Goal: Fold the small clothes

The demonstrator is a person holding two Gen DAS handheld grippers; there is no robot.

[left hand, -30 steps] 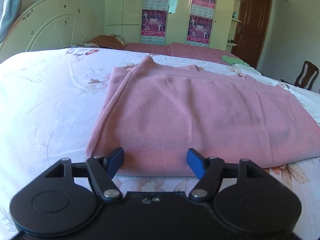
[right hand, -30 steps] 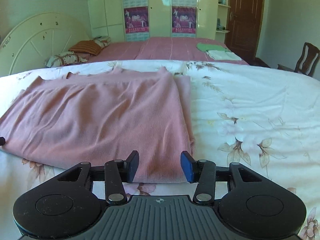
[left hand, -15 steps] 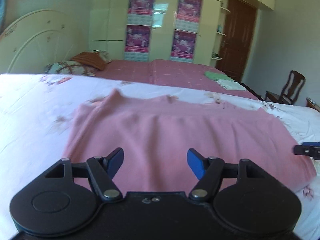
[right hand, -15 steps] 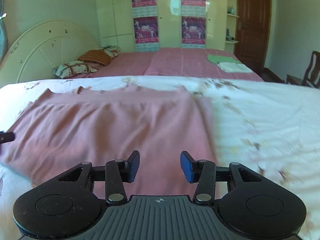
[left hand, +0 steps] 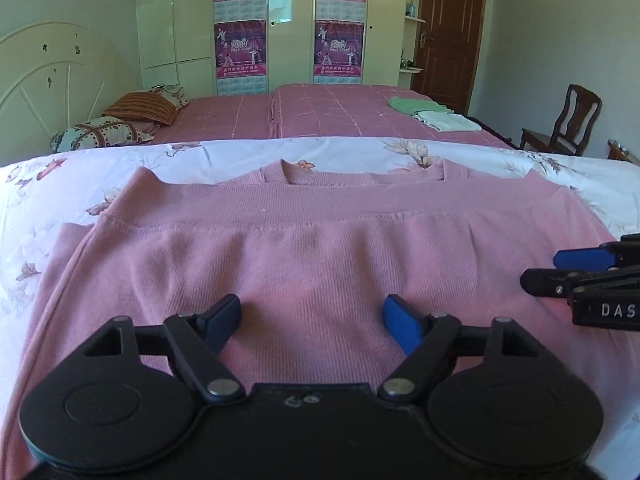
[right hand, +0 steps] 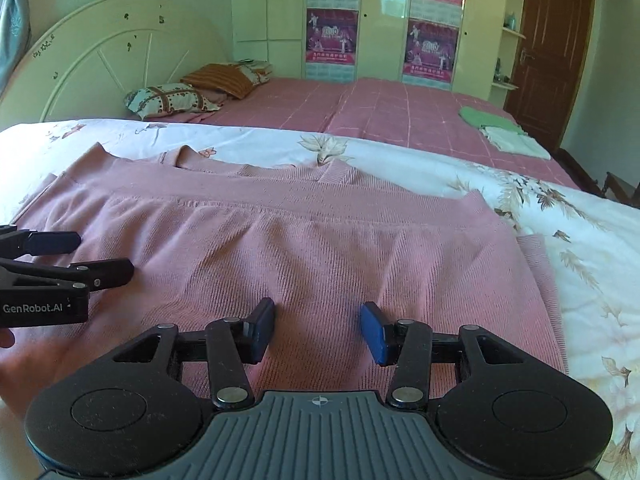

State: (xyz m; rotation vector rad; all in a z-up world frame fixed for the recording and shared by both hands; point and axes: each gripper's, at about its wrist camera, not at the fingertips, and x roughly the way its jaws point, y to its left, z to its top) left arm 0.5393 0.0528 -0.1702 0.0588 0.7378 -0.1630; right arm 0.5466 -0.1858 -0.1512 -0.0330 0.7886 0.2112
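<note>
A pink knit sweater [left hand: 320, 256] lies folded and flat on the floral bed sheet [left hand: 360, 152], its neckline at the far edge. My left gripper [left hand: 312, 316] hovers over the sweater's near middle. Its jaws are opening, and only the flat cloth below shows between the fingers. In the right wrist view the same sweater [right hand: 320, 248] fills the middle, and my right gripper [right hand: 318, 320] stands open just above it, gripping nothing. Each gripper shows in the other's view: the right gripper [left hand: 576, 268] at the right edge, the left gripper [right hand: 60, 256] at the left edge.
Beyond the floral sheet [right hand: 560, 216] lies a second bed with a pink cover [left hand: 320, 116], pillows [left hand: 140, 108] at its head and folded green and white clothes [left hand: 432, 114] on it. A wooden chair [left hand: 568, 120] and a brown door [left hand: 448, 32] are at the far right.
Both grippers have slid from the sweater's side edges to over its middle, and each now shows in the other's view. The left jaws stand wider; the right jaws are unchanged.
</note>
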